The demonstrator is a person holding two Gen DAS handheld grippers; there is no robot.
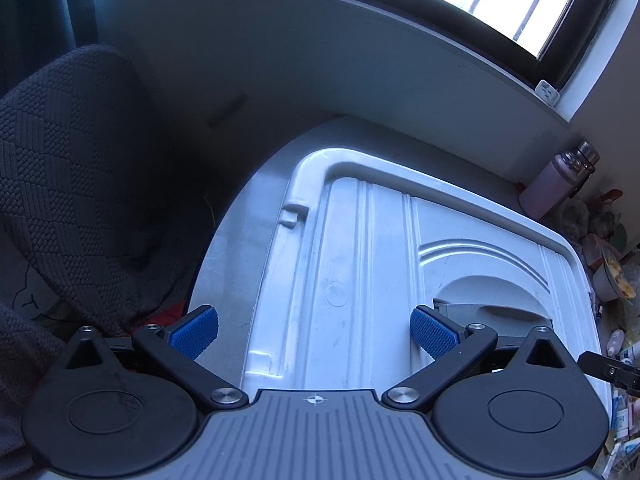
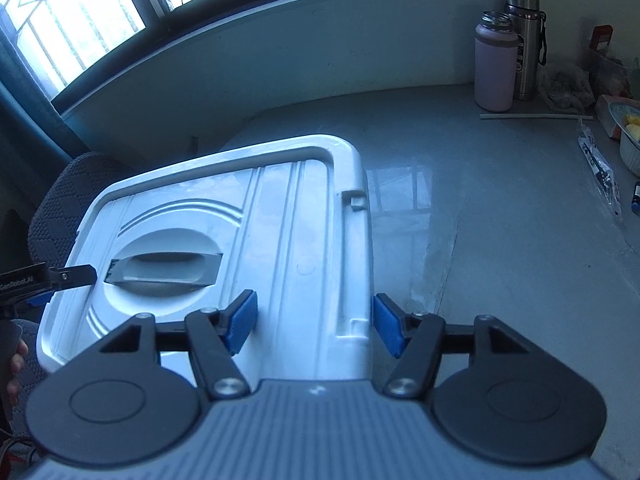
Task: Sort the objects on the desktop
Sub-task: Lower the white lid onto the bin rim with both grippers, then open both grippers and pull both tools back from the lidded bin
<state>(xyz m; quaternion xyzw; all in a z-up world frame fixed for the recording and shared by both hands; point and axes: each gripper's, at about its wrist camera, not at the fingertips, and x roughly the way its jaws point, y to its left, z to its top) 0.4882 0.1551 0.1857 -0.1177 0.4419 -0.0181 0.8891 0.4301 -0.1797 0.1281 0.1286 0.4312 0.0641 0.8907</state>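
A white plastic storage box with its lid point(image 1: 360, 248) on, a grey handle point(image 1: 496, 312) set in the lid, sits on the grey desk; it also shows in the right wrist view point(image 2: 280, 216). My left gripper point(image 1: 314, 332) is open and empty, hovering over the box's left side. My right gripper point(image 2: 314, 322) is open and empty, its fingers straddling the lid's right rim. The left gripper's finger point(image 2: 72, 276) shows beside the handle point(image 2: 168, 270).
A dark woven chair point(image 1: 68, 168) stands left of the desk. A pink bottle point(image 2: 494, 68) and a steel flask point(image 2: 526, 44) stand at the back right. A bowl point(image 2: 632, 140), packets and small clutter point(image 1: 620, 352) lie along the right side.
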